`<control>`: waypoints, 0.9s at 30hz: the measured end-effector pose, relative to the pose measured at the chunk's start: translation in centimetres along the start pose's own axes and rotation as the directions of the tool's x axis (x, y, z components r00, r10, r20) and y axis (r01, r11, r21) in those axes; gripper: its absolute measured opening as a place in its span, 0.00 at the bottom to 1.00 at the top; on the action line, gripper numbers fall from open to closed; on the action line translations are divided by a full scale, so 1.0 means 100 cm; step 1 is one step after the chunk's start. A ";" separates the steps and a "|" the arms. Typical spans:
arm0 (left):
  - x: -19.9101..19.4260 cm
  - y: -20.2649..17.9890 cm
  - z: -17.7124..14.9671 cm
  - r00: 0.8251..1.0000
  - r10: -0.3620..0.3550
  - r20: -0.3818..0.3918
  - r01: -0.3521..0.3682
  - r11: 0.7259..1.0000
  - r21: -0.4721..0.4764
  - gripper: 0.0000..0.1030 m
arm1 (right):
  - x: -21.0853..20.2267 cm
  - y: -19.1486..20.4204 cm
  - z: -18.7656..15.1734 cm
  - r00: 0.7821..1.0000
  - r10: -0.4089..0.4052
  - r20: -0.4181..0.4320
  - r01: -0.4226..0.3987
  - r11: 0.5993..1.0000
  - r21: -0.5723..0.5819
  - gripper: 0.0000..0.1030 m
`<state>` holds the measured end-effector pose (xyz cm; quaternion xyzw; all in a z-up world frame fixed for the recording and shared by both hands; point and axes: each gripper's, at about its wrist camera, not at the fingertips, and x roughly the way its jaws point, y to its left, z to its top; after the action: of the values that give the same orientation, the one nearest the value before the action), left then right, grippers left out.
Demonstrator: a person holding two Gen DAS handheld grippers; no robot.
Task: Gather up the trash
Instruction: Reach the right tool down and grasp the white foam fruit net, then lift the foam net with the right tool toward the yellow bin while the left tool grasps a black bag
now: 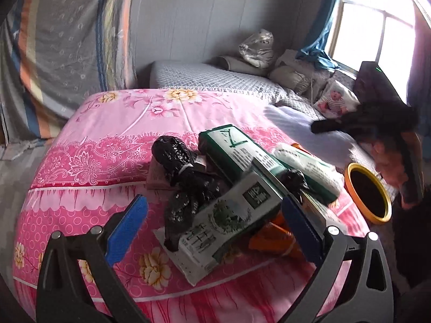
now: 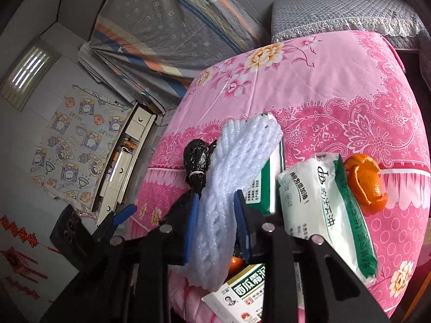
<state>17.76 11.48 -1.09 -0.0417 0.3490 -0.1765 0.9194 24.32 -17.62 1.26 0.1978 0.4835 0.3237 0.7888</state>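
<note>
nearest the lens, the right gripper (image 2: 216, 224) is clenched on a white foam net sleeve (image 2: 237, 167), which runs from 6 toward 12 o'clock between the blue pads. the left gripper (image 1: 215, 231) stands released, jaws wide, above the trash pile with nothing between them. remaining on the pink floral cover (image 2: 336, 80): a black knotted bag (image 2: 198, 165), orange peel (image 2: 366, 183) at 3 o'clock, a green-white packet (image 2: 327, 215) and cartons. the collection appears barely started. the box (image 2: 242, 293) at 6 o'clock reads "西瓜霜"; other print is unclear.
</note>
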 end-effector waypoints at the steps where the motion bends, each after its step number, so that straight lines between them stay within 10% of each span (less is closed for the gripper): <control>1: 0.009 0.005 0.009 1.000 0.009 -0.023 -0.010 1.000 -0.026 0.92 | -0.007 0.001 -0.007 1.000 0.020 0.008 -0.020 1.000 -0.008 0.25; 14: 0.111 0.037 0.063 0.970 0.067 -0.235 -0.107 0.981 -0.161 0.91 | -0.068 0.000 -0.080 0.991 0.104 0.083 -0.097 0.992 -0.080 0.25; 23: 0.141 0.051 0.059 0.957 0.057 -0.284 -0.121 0.969 -0.214 0.70 | -0.080 -0.016 -0.103 0.988 0.113 0.107 -0.109 0.993 -0.043 0.25; 27: 0.147 0.058 0.055 0.955 0.027 -0.296 -0.106 0.961 -0.255 0.39 | -0.082 -0.019 -0.105 0.987 0.110 0.116 -0.107 0.994 -0.029 0.26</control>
<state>33.33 11.46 -7.34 -0.1277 0.5017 -0.1005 0.8496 12.97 -24.74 0.51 0.2336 0.4211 0.3594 0.7993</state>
